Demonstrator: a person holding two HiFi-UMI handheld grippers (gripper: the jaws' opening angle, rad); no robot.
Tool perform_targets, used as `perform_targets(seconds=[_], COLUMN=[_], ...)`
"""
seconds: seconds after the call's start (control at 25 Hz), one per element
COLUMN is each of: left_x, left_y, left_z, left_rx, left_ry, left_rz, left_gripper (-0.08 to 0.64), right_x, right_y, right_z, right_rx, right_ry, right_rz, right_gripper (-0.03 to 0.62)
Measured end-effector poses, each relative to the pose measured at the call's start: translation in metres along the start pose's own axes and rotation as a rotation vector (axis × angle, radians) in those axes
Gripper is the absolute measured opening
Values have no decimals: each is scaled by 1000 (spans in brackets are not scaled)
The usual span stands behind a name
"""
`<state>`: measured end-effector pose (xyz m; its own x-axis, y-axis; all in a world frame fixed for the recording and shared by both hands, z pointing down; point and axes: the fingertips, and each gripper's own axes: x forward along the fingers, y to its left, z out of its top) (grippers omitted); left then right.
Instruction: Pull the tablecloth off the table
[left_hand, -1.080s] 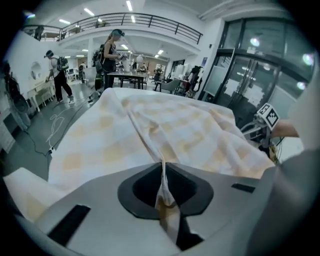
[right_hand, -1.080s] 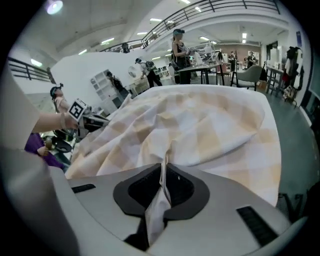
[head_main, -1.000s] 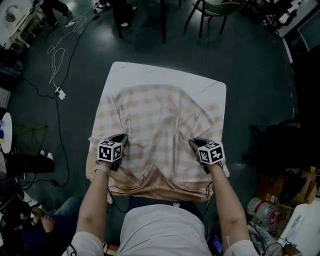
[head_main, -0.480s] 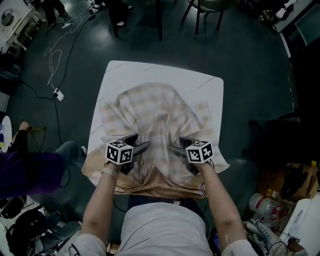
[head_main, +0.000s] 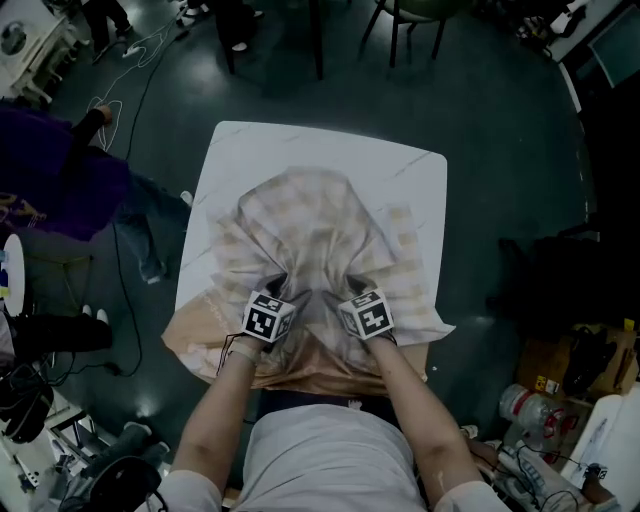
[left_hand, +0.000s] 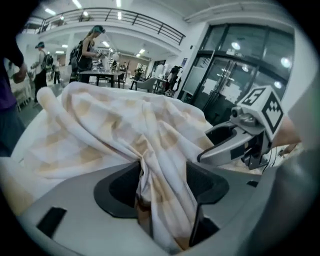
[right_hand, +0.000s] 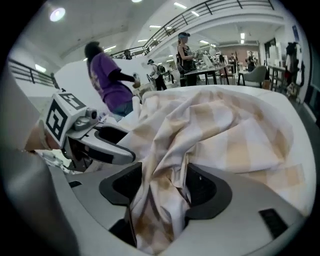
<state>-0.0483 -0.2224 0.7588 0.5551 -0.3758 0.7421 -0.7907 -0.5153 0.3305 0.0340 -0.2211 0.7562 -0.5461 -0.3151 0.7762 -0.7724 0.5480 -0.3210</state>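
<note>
A beige checked tablecloth (head_main: 310, 220) lies bunched toward the near side of the white square table (head_main: 300, 145), its near edge hanging over the front. Both grippers sit side by side at the cloth's near middle. The left gripper (head_main: 283, 292) has its jaws wide and still opening, with a gathered fold of cloth (left_hand: 160, 165) lying loosely between the pads. The right gripper (head_main: 350, 290) is likewise wide and opening, a twisted fold (right_hand: 162, 170) running between its pads. Each gripper shows in the other's view: the right gripper (left_hand: 235, 145) and the left gripper (right_hand: 95, 140).
A person in purple (head_main: 60, 170) stands just left of the table. Chairs (head_main: 410, 20) stand beyond the far edge. Cables (head_main: 120, 110) trail over the dark floor at the upper left. Bags and bottles (head_main: 540, 410) crowd the lower right.
Both grippers have moved inward until they sit close together, and their jaws have gone from shut to wide. The cloth is bunched more toward the middle. The person in purple has walked up the left side.
</note>
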Motion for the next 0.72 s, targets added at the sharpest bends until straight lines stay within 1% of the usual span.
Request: perform_targets(seconds=[0.08,0.12,0.16,0.2,0.28,0.36,0.44,0.48,0.6,0.72], left_x=[2,1,-1,-3,-6,-8,-15,-19,-35,-54], left_y=[1,0,-3,-7,-17,-24,-26,-28,-40,-48], left_z=[-6,-9,-13,-17,-24,-28,-27,-24,-14,-3], left_rx=[79,103,109,98,51,-18,-88,-109,-111,-113], left_ry=[9,16,25,33,39,31,14,1,-46,-104], left_rz=[67,89,94,83,32,-19,-39,-40,-48,-57], left_gripper=[286,236,215,191,135,83,63,60,57,55], right_x=[2,1,1,0,-3,-5,-9,-13,-26,-38], right_y=[5,8,11,14,20,24,27,29,34,46], right_z=[-5,-9,-13,-18,-25,-26,-22,-19,-14,-3], right_rx=[-57,-75,-83,-84,-71,-43,-25,-24,-22,-4], right_ry=[5,14,24,35,46,33,-8,-32,-95,-153], right_rz=[-38,-42,-37,-28,0,27,29,21,-1,10], right_gripper=[287,273,224,180,133,96,68,58,44,41])
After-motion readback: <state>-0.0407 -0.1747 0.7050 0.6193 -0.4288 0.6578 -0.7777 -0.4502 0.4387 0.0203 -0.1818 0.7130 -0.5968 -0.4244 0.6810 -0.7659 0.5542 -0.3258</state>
